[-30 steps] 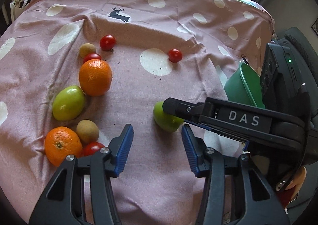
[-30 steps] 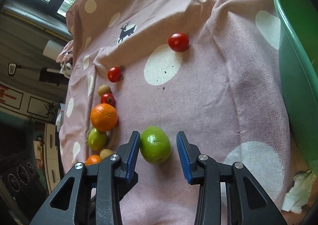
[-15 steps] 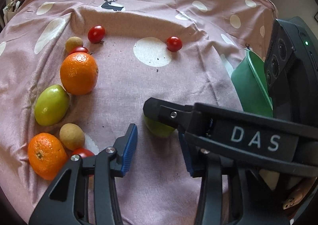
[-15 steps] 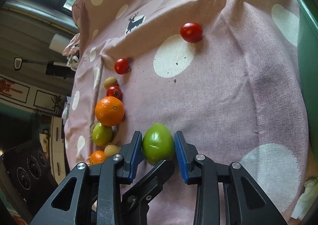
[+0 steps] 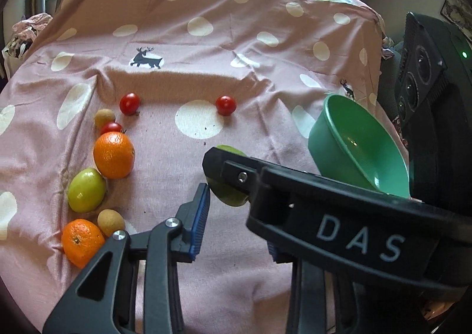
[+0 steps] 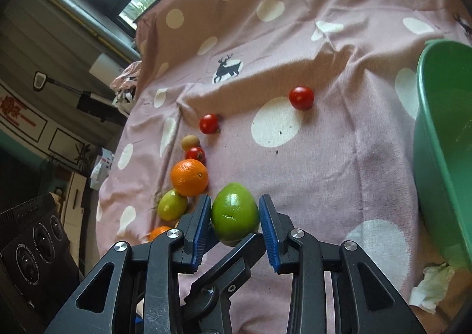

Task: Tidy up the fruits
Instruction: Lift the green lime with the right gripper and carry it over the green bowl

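1. Firmly, the right gripper (image 6: pixel 235 222) clamps its blue pads on the green fruit (image 6: pixel 235 214), a glossy, egg-shaped fruit with a small nick in its skin.
2. Beside it, the left gripper (image 5: pixel 236 226) stands wide apart, holding nothing.
3. Left of them, oranges (image 6: pixel 189 177) and cherry tomatoes (image 6: pixel 301 97) lie on the dotted pink cloth (image 6: pixel 339 163).
4. Right of them sits the green bowl (image 6: pixel 424 133).

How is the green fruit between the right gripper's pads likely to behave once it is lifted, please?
The green fruit looks smooth and glossy, so it may slip. Its rounded, tapered shape suggests it would roll if released. A small skin nick hints it bruises under a hard squeeze.
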Motion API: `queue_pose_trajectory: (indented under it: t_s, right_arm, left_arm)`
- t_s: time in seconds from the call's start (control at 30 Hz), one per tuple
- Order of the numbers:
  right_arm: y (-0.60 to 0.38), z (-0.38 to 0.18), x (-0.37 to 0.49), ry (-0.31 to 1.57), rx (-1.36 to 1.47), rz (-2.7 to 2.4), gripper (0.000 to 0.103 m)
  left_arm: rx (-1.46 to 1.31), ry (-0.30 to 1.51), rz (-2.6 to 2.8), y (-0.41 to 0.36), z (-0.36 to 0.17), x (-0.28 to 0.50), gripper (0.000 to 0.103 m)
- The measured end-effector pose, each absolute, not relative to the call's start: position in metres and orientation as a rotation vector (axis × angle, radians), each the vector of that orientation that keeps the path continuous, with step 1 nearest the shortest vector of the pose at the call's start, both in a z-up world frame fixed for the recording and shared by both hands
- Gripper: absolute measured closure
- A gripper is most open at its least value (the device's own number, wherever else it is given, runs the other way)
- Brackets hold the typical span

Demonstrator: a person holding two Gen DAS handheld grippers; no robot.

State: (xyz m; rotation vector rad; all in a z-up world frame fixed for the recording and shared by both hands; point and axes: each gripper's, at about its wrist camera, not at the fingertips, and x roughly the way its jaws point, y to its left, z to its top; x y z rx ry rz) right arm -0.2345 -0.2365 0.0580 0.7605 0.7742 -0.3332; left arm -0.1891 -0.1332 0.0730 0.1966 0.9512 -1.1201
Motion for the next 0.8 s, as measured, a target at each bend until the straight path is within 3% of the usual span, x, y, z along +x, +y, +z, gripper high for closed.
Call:
queue_pose_trajectory:
  t_s: [0.37, 0.8]
  right_arm:
    - [-0.246, 0.11, -0.28, 0.604, 0.672, -0.418, 0.067]
    - [-0.287, 0.125, -0.359, 0.432, 0.761, -0.598, 0.067]
  left_arm:
    - [0.179, 0.838, -1.257, -0.157, 0.116, -0.223, 0.069]
    - [0.327, 0.755, -1.429, -0.221, 0.13, -0.287, 0.07]
